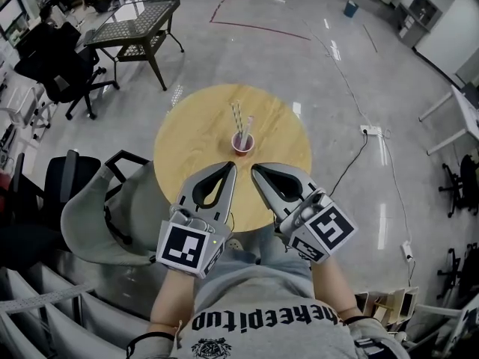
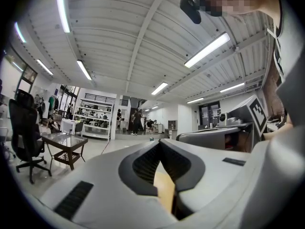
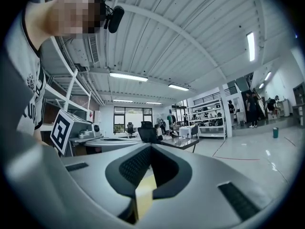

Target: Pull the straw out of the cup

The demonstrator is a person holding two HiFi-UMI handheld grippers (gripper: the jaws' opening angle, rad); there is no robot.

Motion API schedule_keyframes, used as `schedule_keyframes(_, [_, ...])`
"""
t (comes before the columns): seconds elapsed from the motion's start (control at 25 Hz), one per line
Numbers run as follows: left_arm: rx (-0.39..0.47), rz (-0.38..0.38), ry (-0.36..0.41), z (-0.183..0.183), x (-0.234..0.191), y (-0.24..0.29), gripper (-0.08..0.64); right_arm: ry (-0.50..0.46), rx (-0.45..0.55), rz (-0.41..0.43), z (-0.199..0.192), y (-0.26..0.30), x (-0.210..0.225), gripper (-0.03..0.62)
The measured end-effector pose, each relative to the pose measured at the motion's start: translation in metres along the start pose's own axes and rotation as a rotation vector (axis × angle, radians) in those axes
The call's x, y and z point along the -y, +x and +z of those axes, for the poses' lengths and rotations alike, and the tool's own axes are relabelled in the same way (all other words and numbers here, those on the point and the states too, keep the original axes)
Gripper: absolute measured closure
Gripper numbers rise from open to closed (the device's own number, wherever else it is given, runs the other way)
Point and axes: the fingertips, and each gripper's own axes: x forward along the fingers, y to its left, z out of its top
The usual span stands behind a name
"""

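While straws (image 1: 237, 117) stand in the cup (image 1: 242, 143), the left gripper (image 1: 231, 166) and right gripper (image 1: 255, 169) hover near it, closed and empty.

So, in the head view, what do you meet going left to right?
Black office chair → glass-topped side table → left gripper → red cup → right gripper → power strip on the floor.

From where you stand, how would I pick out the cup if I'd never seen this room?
Find the round wooden table in the middle of the grey floor. Near its centre stands a small cup. It is bright red against the pale wood, with pale straws sticking up out of it.
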Motion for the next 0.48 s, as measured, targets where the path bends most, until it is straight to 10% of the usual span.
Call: schedule_keyframes(0.48, [-0.016, 0.017, -0.009, -0.003, -0.01, 0.022, 0.537, 0.007, -0.015, 0.03, -0.003, 0.013, 0.017, 0.581])
